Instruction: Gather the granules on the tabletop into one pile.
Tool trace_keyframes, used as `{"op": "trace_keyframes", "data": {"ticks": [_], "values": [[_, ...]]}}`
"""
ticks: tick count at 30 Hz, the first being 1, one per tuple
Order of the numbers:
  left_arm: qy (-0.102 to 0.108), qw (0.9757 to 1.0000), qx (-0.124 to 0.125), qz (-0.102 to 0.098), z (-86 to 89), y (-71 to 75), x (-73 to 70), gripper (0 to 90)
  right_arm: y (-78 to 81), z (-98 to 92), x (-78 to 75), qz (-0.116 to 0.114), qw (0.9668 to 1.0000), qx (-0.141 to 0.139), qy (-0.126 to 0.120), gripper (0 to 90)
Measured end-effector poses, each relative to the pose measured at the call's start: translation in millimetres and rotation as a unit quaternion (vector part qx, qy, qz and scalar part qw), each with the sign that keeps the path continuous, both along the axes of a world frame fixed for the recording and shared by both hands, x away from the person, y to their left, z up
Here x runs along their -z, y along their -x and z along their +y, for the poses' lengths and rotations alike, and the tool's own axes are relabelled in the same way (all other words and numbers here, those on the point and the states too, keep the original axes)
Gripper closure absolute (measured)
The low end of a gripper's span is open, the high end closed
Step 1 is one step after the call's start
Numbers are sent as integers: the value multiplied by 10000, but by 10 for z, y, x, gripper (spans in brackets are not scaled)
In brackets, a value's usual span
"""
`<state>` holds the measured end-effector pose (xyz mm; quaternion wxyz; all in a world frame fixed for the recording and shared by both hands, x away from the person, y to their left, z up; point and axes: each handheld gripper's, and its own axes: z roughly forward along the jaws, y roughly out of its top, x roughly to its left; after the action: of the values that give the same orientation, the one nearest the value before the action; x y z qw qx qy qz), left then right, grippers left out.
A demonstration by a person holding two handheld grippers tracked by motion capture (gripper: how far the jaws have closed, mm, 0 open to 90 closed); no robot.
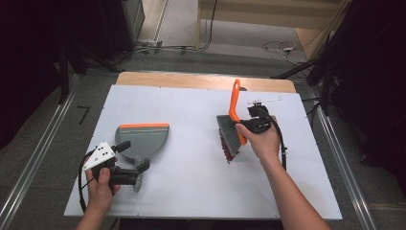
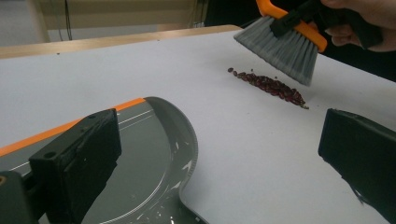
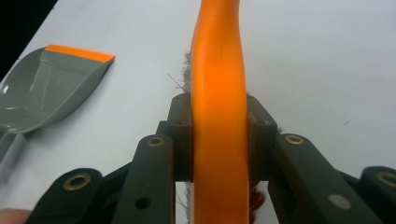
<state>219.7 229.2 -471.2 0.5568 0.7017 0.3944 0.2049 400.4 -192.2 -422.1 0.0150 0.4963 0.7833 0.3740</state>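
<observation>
A grey dustpan (image 1: 146, 138) with an orange lip lies at the left of the white tabletop (image 1: 191, 191). My left gripper (image 1: 133, 155) is open at the pan's rear, one jaw over the pan (image 2: 154, 158) and the other over bare table, with my left gripper (image 2: 219, 163) holding nothing. My right gripper (image 1: 244, 125) is shut on the orange handle of a brush (image 1: 234, 103). Its grey bristles (image 2: 285, 46) hang just above a line of dark red beans (image 2: 271, 86). The handle (image 3: 218, 116) is clamped between the jaws of my right gripper (image 3: 218, 140). The beans (image 1: 224, 146) lie left of the bristles.
A small white-and-black object (image 1: 263, 100) lies on the table behind the right hand. A wooden strip (image 1: 201, 80) borders the far edge. Cables (image 1: 282, 48) and metal rails (image 1: 33, 158) run along the floor around the table. Open tabletop separates pan and beans.
</observation>
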Motion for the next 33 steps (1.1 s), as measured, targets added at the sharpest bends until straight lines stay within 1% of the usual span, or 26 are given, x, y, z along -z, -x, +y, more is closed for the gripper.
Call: {"op": "trace_keyframes", "data": {"ticks": [2, 4, 5, 6, 8, 9, 10, 11, 13, 15, 16, 18, 19, 20, 21, 22, 23, 25, 26, 28, 30, 31, 33], "values": [[1, 10000, -5, 1, 0, -1, 1, 0, -86, -9, -73, -172, 9996, -147, 169, 682], [7, 10000, -10, 4, 2, -3, 4, 0, -185, -5, -136, -316, 9983, -321, 358, 682], [2, 10000, -14, 12, 3, -4, 5, 0, -235, -1, -150, -495, 9965, -458, 491, 682], [-5, 10000, -15, 17, 4, -4, 5, 0, -278, 14, -157, -714, 9934, -576, 683, 683], [-9, 10000, -14, 18, 4, -4, 6, 0, -367, 59, -168, -914, 9871, -765, 1067, 683], [-6, 10000, -14, 21, 4, -5, 7, 0, -409, 86, -162, -996, 9838, -883, 1197, 683], [13, 10000, -12, 17, 4, -7, 9, 0, -449, 117, -151, -1151, 9786, -1033, 1360, 683], [16, 10000, -15, 16, 7, -7, 11, 0, -479, 158, -140, -1230, 9738, -1136, 1538, 683], [11, 10000, -26, 23, 14, -7, 11, 0, -542, 240, -108, -1417, 9620, -1375, 1887, 683], [27, 10000, -36, 25, 15, -6, 13, 0, -587, 316, -62, -1603, 9490, -1620, 2179, 683], [21, 10000, -33, 22, 15, -7, 13, 0, -613, 344, -34, -1748, 9385, -1802, 2371, 682], [13, 10000, -31, 23, 14, -5, 12, 0, -635, 407, 40, -1973, 9218, -2085, 2606, 682], [9, 10000, -29, 23, 14, -4, 12, 0, -645, 440, 85, -2056, 9153, -2235, 2648, 682], [6, 10000, -28, 23, 15, -3, 13, 0, -646, 463, 123, -2122, 9081, -2340, 2748, 683], [18, 10000, -34, 19, 14, -2, 14, 0, -638, 488, 160, -2138, 9030, -2432, 2825, 683], [19, 10000, -34, 19, 16, -2, 14, 0, -631, 510, 189, -2233, 8950, -2577, 2875, 683], [16, 10000, -40, 25, 18, -2, 15, 0, -614, 528, 205, -2285, 8900, -2636, 2937, 683], [11, 10000, -41, 24, 22, -6, 20, 0, -573, 572, 224, -2293, 8819, -2750, 3068, 684], [14, 10000, -45, 25, 23, -6, 21, 0, -554, 590, 234, -2295, 8767, -2874, 3100, 685], [15, 10000, -48, 29, 25, -8, 21, 0, -503, 618, 245, -2302, 8679, -3051, 3171, 688], [21, 10000, -51, 29, 25, -6, 20, 0, -451, 628, 258, -2260, 8657, -3139, 3177, 690], [24, 10000, -52, 32, 25, -4, 18, 0, -430, 623, 266, -2267, 8635, -3198, 3174, 690], [40, 10000, -49, 25, 20, 0, 14, 0, -389, 610, 275, -2231, 8628, -3266, 3148, 690]]}}
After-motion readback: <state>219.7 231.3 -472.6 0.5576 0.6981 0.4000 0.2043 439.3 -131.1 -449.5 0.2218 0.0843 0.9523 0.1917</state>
